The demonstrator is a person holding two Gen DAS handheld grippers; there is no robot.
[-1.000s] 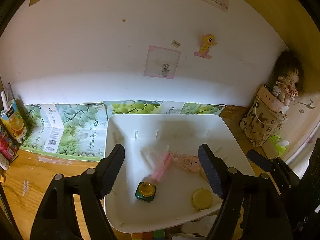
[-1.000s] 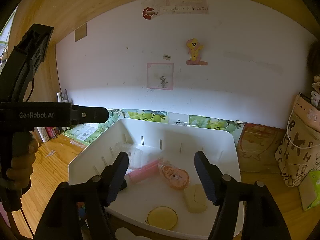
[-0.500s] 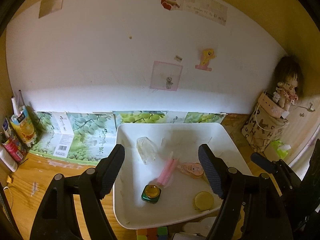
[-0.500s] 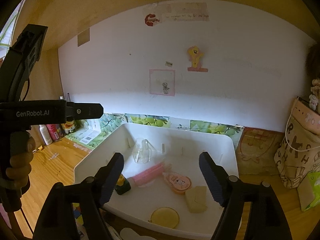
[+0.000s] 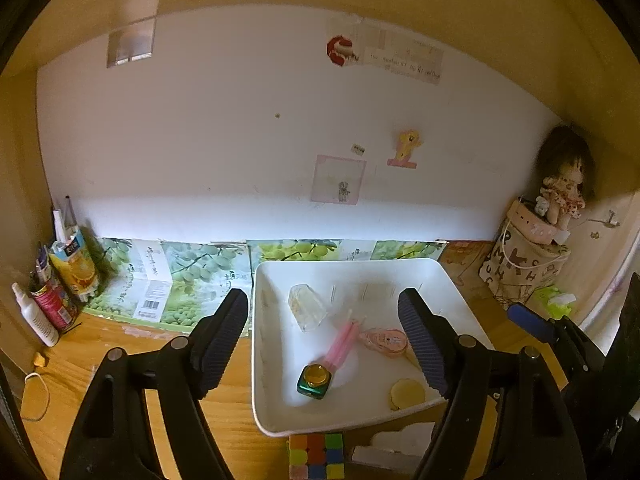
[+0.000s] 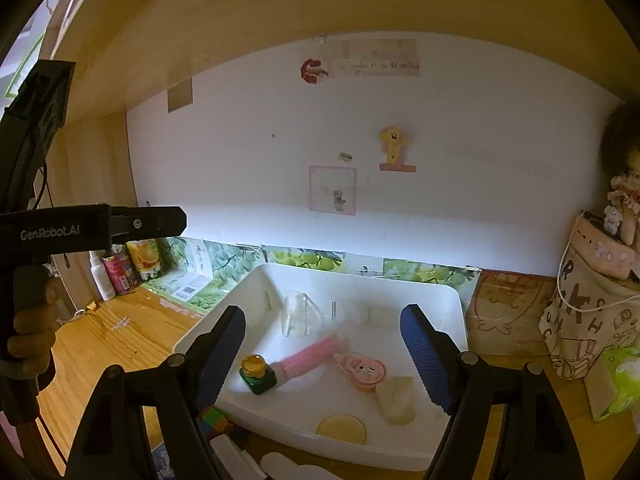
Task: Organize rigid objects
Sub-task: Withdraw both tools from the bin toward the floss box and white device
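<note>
A white bin (image 5: 452, 292) (image 6: 360, 276) on the wooden desk holds a clear plastic cup (image 5: 306, 307) (image 6: 298, 314), a pink tube (image 5: 340, 344) (image 6: 308, 358), a pink round case (image 5: 384, 342) (image 6: 366, 372), a green cube with an amber top (image 5: 314, 380) (image 6: 256, 374), a yellow disc (image 5: 407, 394) (image 6: 341, 429) and a beige block (image 6: 395, 398). My left gripper (image 5: 322, 300) and right gripper (image 6: 323, 312) hover above the bin's near side. Their jaws are opening with nothing between them.
A colour puzzle cube (image 5: 316, 456) (image 6: 214, 420) and white items (image 5: 400, 440) lie in front of the bin. Bottles and cartons (image 5: 52, 292) crowd the left corner, a printed bag with a doll (image 5: 524, 264) the right. Fruit-print cardboard (image 5: 168, 276) lines the wall.
Both grippers have risen and drawn back from the bin, which now looks smaller and lower. The puzzle cube has come into view. The right jaws stand wider than a second ago.
</note>
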